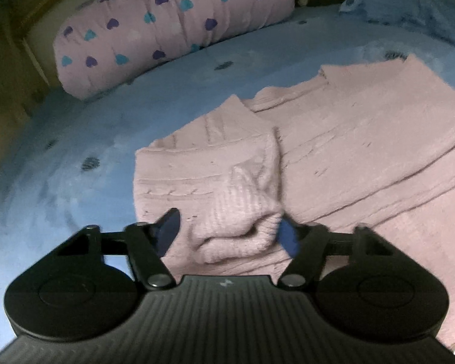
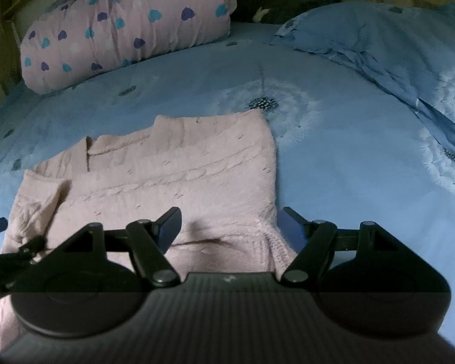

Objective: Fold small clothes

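One pink knitted sweater point(image 2: 173, 176) lies flat on the bed point(image 2: 333, 182). The left tool point(image 1: 229, 232) stands wide around its bunched sleeve cuff point(image 1: 242, 221). The right tool point(image 2: 230, 227) stands wide over its near edge. Its long axis runs sideways ahead of both. Beyond: one heart-print bolster point(image 2: 127, 27), one blue pillow point(image 2: 379, 45).

Each black ribbed claw point(image 1: 229, 232) point(image 2: 230, 227) has blue pads, silver pivot screws.

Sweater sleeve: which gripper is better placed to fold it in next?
Left. The left gripper is open with the bunched sleeve cuff between its fingers. The right gripper is open over the sweater hem at the opposite edge.
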### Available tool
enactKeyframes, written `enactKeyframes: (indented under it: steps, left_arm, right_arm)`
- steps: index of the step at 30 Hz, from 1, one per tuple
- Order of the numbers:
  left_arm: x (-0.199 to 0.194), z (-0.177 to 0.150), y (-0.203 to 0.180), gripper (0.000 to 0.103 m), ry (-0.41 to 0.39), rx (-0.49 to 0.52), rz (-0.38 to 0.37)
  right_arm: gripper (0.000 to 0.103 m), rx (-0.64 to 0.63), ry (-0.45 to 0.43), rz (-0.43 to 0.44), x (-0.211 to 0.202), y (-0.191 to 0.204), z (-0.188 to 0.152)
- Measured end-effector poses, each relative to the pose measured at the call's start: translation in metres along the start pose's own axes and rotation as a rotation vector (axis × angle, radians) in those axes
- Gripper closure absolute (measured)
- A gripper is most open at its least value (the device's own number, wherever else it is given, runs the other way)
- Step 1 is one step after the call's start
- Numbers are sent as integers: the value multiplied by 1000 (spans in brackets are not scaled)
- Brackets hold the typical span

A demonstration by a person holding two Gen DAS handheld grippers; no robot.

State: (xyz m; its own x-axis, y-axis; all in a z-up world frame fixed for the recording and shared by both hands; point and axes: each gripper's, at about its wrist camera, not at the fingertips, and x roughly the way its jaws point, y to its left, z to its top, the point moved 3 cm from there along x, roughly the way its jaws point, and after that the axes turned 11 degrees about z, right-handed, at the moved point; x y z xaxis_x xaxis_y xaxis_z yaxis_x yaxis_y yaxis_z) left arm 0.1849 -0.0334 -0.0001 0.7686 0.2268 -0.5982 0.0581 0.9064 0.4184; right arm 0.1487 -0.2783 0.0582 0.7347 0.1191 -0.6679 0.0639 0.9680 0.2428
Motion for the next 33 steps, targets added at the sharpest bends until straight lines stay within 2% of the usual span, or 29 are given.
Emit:
enactKeyframes:
  steps: [1, 2, 3, 8, 10, 13, 15, 18, 21, 26, 32, 33]
  left_arm:
    - [1, 2, 5, 58, 10, -28, -25]
    - [2, 4, 10, 62, 20, -62, -44]
    - [3, 6, 15, 70, 30, -103, -57]
    - [8, 16, 51, 75, 59, -311, -98]
    - [14, 17, 62, 75, 75, -348, -97]
    - [29, 12, 72, 73, 140, -416, -111]
    - [36, 8, 79, 64, 171, -464, -79]
    - [37, 8, 93, 46, 162, -506, -18]
    - [31, 11, 106, 41, 129, -529, 23]
    - [26, 12, 108, 40, 113, -557, -30]
    - [34, 6, 82, 41, 115, -526, -81]
    - [37, 6, 77, 50, 119, -517, -106]
  right_arm:
    - [30, 1, -2, -2, 0, -1, 0]
    - [30, 4, -4, -4, -1, -2, 1]
    - [30, 7, -6, -4, -2, -3, 1]
    - [30, 48, -12, 13, -3, -8, 3]
    - [30, 50, -18, 9, -4, -9, 3]
    - [30, 51, -20, 8, -4, -8, 3]
    - [30, 51, -15, 11, -2, -7, 2]
    - [30, 42, 5, 13, 2, -5, 0]
    - [30, 33, 23, 12, 5, -4, -3]
    - [30, 39, 24, 11, 5, -4, -3]
    - [30, 34, 2, -4, 3, -3, -2]
    - [30, 33, 1, -6, 2, -3, -3]
